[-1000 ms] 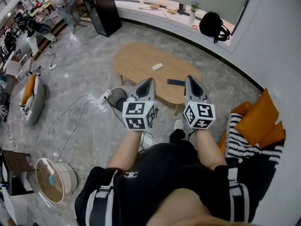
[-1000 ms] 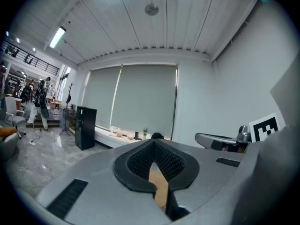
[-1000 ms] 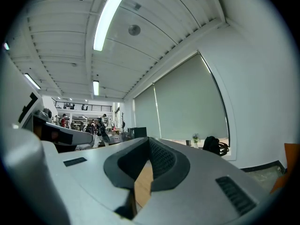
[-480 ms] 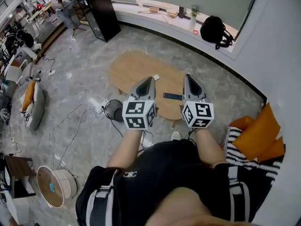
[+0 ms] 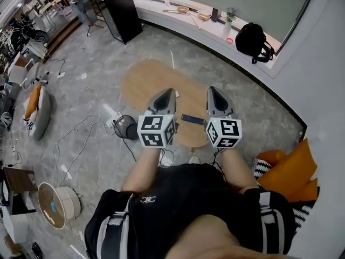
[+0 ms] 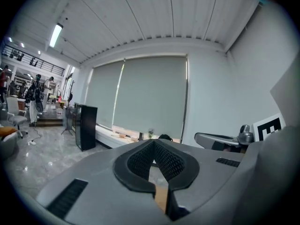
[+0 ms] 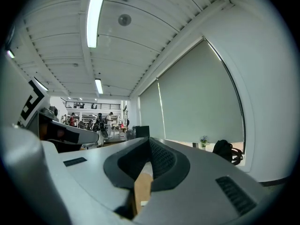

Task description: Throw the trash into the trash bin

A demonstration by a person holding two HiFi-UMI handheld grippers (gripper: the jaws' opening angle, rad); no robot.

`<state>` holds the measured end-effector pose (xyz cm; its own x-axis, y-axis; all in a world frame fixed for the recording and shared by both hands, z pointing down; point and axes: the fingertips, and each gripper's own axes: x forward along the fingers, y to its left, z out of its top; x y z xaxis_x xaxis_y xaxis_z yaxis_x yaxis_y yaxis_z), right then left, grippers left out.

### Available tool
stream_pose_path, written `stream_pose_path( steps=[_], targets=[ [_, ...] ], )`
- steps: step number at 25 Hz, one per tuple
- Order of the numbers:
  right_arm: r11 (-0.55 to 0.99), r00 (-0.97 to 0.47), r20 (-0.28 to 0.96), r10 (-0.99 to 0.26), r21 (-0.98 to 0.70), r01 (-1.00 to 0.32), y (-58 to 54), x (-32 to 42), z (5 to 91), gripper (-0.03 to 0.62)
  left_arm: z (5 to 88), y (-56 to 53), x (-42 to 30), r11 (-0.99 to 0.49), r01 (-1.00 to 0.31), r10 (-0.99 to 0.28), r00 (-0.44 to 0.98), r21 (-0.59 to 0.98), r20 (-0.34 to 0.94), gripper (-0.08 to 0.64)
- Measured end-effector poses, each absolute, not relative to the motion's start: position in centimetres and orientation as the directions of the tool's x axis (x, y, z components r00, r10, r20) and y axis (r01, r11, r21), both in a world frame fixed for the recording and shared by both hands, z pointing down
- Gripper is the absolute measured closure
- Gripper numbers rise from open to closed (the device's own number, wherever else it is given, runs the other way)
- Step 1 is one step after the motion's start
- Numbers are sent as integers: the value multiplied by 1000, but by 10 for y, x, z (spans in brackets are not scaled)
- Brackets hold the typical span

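Note:
In the head view both grippers are held side by side at waist height, pointing at an oval wooden table. My left gripper and right gripper are both shut, with nothing between the jaws. A small white item lies on the table, mostly hidden behind the left gripper's tip. A black flat device lies between the two grippers. A round black trash bin stands on the floor at the table's near left. In the left gripper view the jaws meet at the tip, as do those in the right gripper view.
Cables and a power strip lie on the grey floor left of the bin. A fan stands at lower left. A black cabinet, a window ledge with a black backpack and orange cushions border the room.
The person has walked toward the table, so the table and bin now sit closer under the grippers. Both grippers stay shut and side by side.

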<state>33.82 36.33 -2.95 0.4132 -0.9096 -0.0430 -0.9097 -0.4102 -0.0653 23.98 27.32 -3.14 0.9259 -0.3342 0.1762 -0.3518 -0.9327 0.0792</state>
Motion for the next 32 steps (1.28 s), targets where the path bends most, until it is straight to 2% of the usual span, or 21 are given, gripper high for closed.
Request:
stream_pose_path(
  steps=[11, 17, 23, 28, 32],
  targets=[
    [-385, 384, 38, -923, -48, -922, 342, 378, 3, 581, 3, 256, 278, -935, -341, -312, 919, 92, 240, 548],
    [-306, 310, 107, -945, 50, -951, 319, 388, 35, 581, 33, 235, 290, -927, -359, -319, 904, 103, 284, 548],
    [-155, 182, 284, -941, 115, -981, 309, 392, 99, 580, 82, 232, 284, -914, -377, -306, 881, 146, 362, 548],
    [-8, 37, 428, -903, 69, -998, 294, 381, 167, 575, 141, 228, 279, -881, -426, -303, 844, 209, 443, 548],
    [99, -68, 524, -849, 31, -995, 279, 371, 232, 508, 203, 221, 278, -862, -456, -294, 805, 221, 515, 548]
  ],
)
